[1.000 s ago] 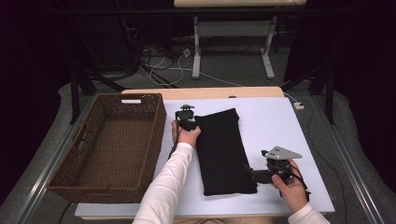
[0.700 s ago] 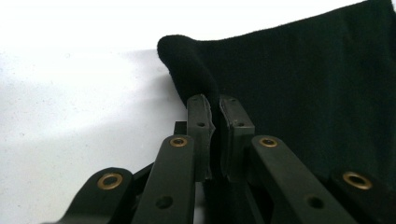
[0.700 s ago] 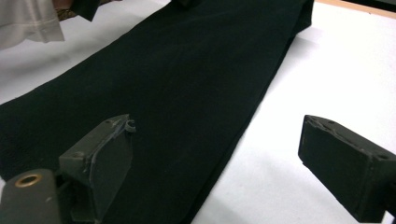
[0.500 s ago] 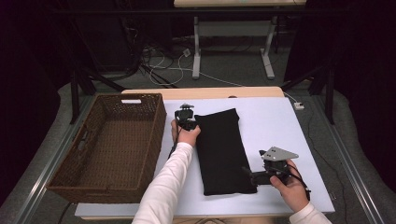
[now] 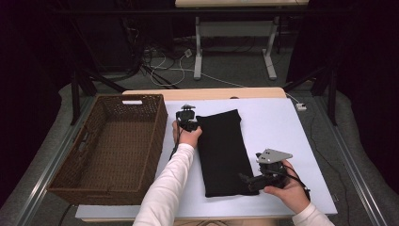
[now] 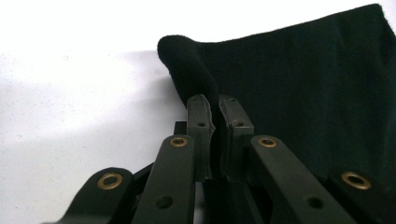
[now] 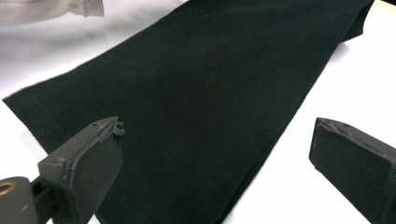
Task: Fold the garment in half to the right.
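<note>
Cloth (image 5: 222,153), black and folded into a long strip, lies flat on the white table (image 5: 282,127), running from its far middle toward the person's edge, just right of the wicker basket (image 5: 110,150). At the strip's far left corner the left gripper (image 5: 189,123) has its jaws pressed together on a raised fold of the cloth; in the left gripper view the fabric bulges up in a rounded hump right above the closed pads (image 6: 201,119), and the rest of the cloth (image 6: 303,93) spreads flat to the right. At the near right corner the right gripper (image 5: 248,180) lies low on the table, pointing left at the cloth's edge. Its jaws have just been opening and now stand spread wide; in the right gripper view the two pads (image 7: 95,163) sit far apart with the corner of the cloth (image 7: 210,107) lying on the table between and beyond them, neither pad pressing on it. A white sleeve (image 5: 167,188) covers the left forearm, which lies between the basket and the cloth.
</note>
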`<state>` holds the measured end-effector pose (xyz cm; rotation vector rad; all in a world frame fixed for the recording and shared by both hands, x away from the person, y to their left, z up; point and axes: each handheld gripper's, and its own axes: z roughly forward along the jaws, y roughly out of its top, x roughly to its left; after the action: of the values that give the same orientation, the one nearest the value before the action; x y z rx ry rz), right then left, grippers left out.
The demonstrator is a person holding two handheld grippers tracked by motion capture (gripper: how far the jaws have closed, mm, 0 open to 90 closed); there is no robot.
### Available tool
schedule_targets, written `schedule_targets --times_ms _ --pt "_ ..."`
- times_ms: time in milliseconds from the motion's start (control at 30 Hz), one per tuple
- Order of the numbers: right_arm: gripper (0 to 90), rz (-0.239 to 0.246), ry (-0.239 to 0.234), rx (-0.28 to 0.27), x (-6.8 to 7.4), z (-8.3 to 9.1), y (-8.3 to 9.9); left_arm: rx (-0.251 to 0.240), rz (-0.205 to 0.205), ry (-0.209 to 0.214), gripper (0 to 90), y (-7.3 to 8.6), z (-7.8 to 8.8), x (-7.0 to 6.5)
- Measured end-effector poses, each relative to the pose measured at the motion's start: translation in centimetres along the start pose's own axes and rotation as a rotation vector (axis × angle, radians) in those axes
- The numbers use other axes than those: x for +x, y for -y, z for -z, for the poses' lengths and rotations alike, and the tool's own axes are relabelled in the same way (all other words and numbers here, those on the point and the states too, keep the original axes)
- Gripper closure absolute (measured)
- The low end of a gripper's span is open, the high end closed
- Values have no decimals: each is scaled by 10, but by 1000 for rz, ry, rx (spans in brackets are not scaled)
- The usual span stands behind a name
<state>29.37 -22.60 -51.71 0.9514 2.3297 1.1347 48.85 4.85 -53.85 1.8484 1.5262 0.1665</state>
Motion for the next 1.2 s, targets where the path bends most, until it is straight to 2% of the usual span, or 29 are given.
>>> schedule_targets --times_ms 100,200,467,600,767,1033,1200 --pt "0 1 -17 -5 2 0 -2 -1 3 0 841 0 0 0" --pt "0 9 -56 -1 4 0 -4 -1 3 0 841 0 0 0" --pt "0 67 -66 0 12 -2 -12 -2 2 0 842 0 0 -1" --pt "24 94 -99 28 15 -5 -15 -3 -1 0 842 0 1 -1" --pt "43 138 -117 48 21 -10 -18 -5 -3 3 842 -1 2 -1" --pt "104 212 -127 74 25 -13 -23 -3 -5 1 842 -1 1 -1" --pt "146 265 -115 76 27 -12 -25 -2 -7 1 842 -1 2 -1"
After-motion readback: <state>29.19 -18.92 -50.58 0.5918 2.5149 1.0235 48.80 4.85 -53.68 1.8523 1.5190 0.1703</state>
